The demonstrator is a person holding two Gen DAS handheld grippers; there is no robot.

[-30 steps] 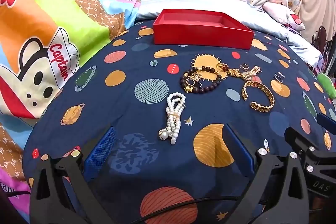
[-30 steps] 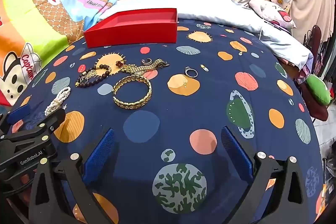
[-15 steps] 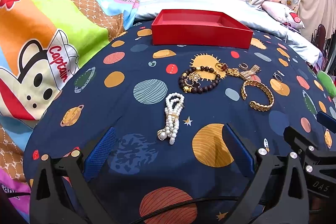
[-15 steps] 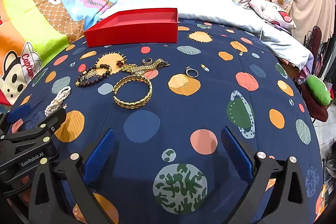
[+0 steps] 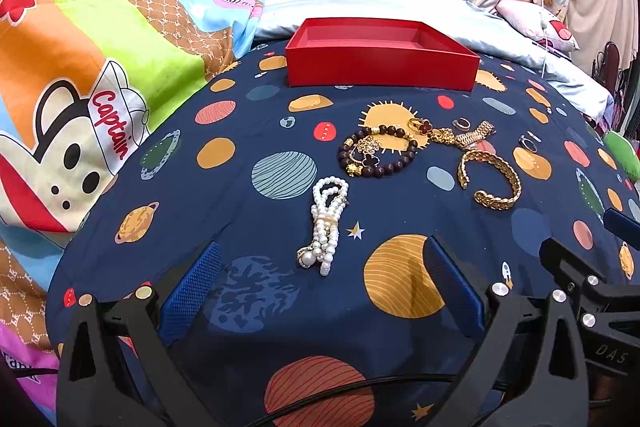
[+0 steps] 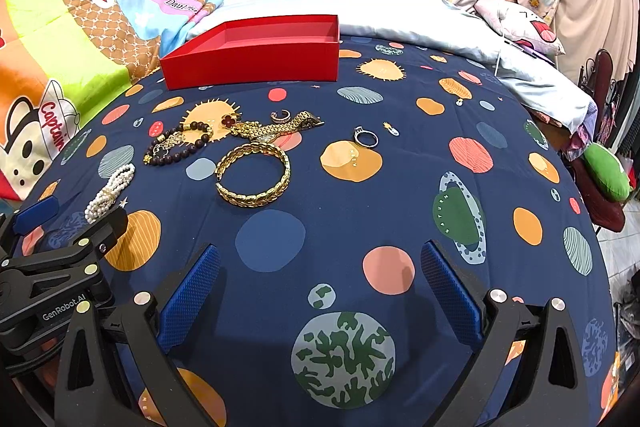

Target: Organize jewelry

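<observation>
over the last second we have only eased the left gripper (image 5: pixel 320 291), spread wide and empty, nearer the pearl bracelet (image 5: pixel 325 225) on the bedspread (image 5: pixel 256 227), right gripper (image 6: pixel 320 287) likewise spread, red box (image 5: pixel 380 67) unfilled.

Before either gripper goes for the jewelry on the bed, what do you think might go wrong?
1. The beaded bracelet, gold chain and small charms lie tangled; lifting one may drag the others.
2. The small ring lies flat on the soft bedspread; fingers may pinch cloth instead.
3. The pearl bracelet is limp and could slip before reaching the red box.
</observation>
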